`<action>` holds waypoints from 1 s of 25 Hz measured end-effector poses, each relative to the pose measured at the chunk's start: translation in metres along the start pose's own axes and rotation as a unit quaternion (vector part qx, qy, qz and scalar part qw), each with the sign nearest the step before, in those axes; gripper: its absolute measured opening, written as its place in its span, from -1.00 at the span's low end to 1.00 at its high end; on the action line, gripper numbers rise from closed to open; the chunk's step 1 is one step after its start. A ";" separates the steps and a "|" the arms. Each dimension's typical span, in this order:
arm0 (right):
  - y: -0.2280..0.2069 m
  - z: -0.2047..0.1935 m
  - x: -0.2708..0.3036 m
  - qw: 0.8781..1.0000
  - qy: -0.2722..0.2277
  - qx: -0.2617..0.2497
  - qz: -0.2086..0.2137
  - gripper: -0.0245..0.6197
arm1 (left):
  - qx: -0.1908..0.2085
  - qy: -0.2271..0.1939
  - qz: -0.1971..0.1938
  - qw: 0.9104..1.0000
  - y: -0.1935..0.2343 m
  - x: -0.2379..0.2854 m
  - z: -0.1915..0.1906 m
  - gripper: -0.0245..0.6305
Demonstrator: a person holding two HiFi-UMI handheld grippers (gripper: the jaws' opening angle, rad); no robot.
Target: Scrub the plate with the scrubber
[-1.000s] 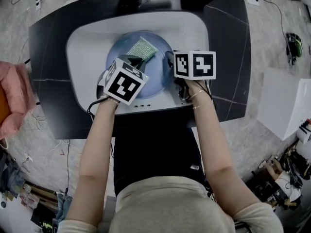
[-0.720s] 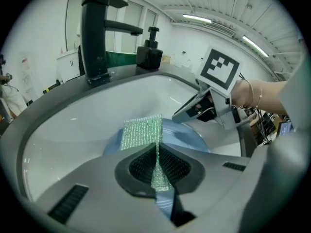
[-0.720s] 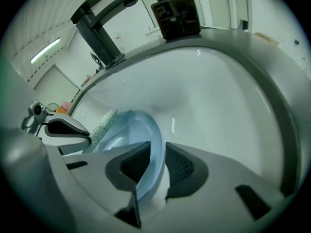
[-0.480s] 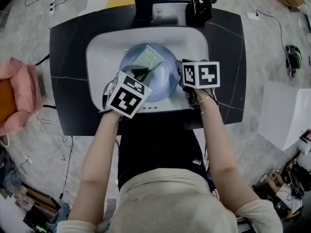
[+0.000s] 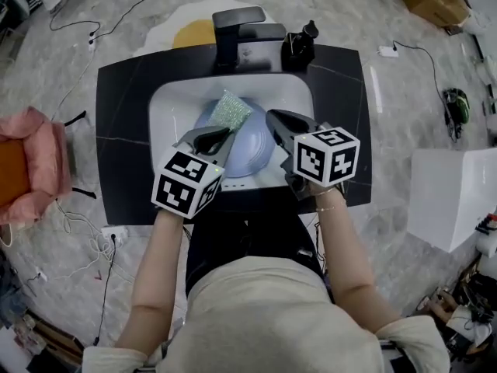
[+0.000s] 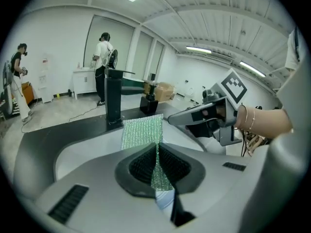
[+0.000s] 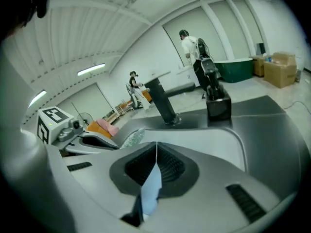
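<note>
A pale blue plate (image 5: 250, 152) lies in the white sink (image 5: 167, 107); slivers of it show under the jaws in both gripper views (image 6: 165, 200) (image 7: 151, 186). My left gripper (image 5: 220, 133) (image 6: 156, 143) is shut on the green mesh scrubber (image 5: 231, 109) (image 6: 142, 130), which sticks out past its tips above the plate's far rim. My right gripper (image 5: 273, 116) (image 7: 156, 144) hovers over the plate's right side, apart from it. Its jaws have just been closing and now meet in a thin seam with nothing between them. In the left gripper view the right gripper (image 6: 204, 113) hangs at the right.
A black faucet (image 5: 233, 33) (image 7: 163, 103) and a black dispenser (image 5: 299, 45) (image 7: 216, 98) stand behind the sink on the dark counter (image 5: 124, 130). Beside the counter is a pink seat (image 5: 31, 162) at the left and a white board (image 5: 450, 196) on the floor at the right. People (image 6: 103, 57) stand far back.
Both grippers have risen off the plate toward the camera. The scrubber went up with the left gripper. The right jaws have closed. The plate stays in the sink.
</note>
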State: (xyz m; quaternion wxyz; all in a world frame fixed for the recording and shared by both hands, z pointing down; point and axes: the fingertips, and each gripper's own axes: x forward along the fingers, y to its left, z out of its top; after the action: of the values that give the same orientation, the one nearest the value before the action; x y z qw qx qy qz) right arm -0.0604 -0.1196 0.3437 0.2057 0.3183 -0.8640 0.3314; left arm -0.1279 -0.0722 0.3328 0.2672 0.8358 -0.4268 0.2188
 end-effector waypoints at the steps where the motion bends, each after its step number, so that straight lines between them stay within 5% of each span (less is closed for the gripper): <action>1: 0.009 0.008 -0.007 1.000 -0.013 -0.005 0.015 -0.90 | -0.002 -0.009 0.000 1.000 -0.002 -0.006 0.004 -0.82; 7: 0.052 0.045 -0.048 0.986 -0.119 -0.040 0.109 -0.91 | -0.039 -0.063 -0.019 0.997 -0.014 -0.030 0.026 -0.82; 10: 0.066 0.053 -0.062 0.981 -0.145 -0.048 0.123 -0.91 | -0.052 -0.086 -0.033 0.994 -0.021 -0.039 0.035 -0.82; 16: 0.085 0.054 -0.077 0.978 -0.160 -0.080 0.110 -0.91 | -0.061 -0.132 -0.033 0.989 -0.029 -0.057 0.053 -0.82; 25: 0.095 0.040 -0.079 0.983 -0.136 -0.085 0.094 -0.91 | -0.042 -0.147 -0.020 0.988 -0.035 -0.066 0.054 -0.82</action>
State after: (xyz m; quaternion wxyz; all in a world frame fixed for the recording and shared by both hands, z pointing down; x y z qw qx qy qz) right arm -0.0756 -0.0598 0.2293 0.0803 0.2590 -0.9351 0.2281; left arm -0.1269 -0.0495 0.2429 0.2411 0.8554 -0.4531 0.0702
